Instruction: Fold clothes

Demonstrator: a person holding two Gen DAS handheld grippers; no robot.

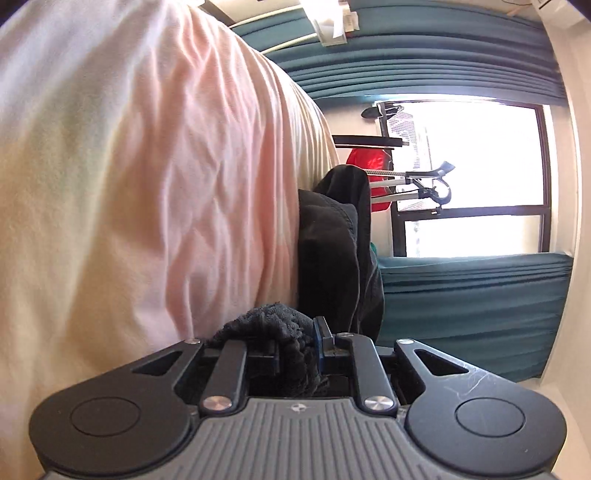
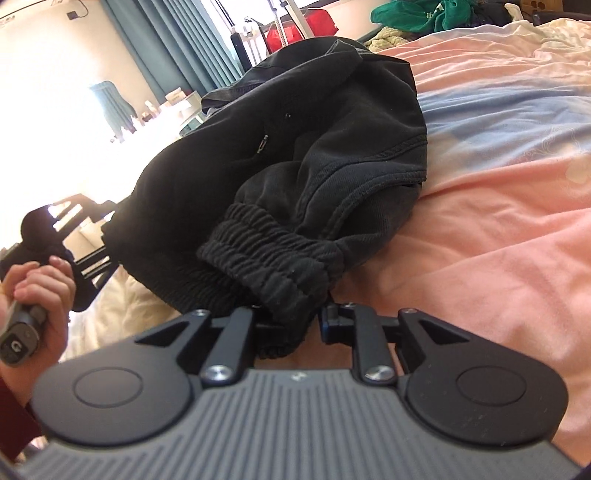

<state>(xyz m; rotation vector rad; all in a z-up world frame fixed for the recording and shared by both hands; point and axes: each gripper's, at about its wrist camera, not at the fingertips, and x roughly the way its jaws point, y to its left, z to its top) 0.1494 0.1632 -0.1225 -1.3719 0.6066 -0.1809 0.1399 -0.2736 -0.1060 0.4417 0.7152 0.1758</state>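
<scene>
A black garment (image 2: 314,147) with an elastic ribbed band (image 2: 266,254) lies bunched on the pink bed sheet (image 2: 498,221). My right gripper (image 2: 291,328) is shut on the near end of that band, and the cloth fills the gap between its fingers. In the left wrist view, which is rolled onto its side, my left gripper (image 1: 295,343) is shut on a wad of dark ribbed fabric (image 1: 266,321). The rest of the black garment (image 1: 332,240) rises beyond it against the sheet (image 1: 147,184). A person's hand (image 2: 37,291) grips the left gripper's handle at the left edge.
Green clothes (image 2: 424,14) are piled at the far side of the bed. A red bag (image 2: 295,29) and a metal stand are near the bright window (image 1: 461,166). Teal curtains (image 1: 461,314) hang beside it. The pink sheet stretches to the right of the garment.
</scene>
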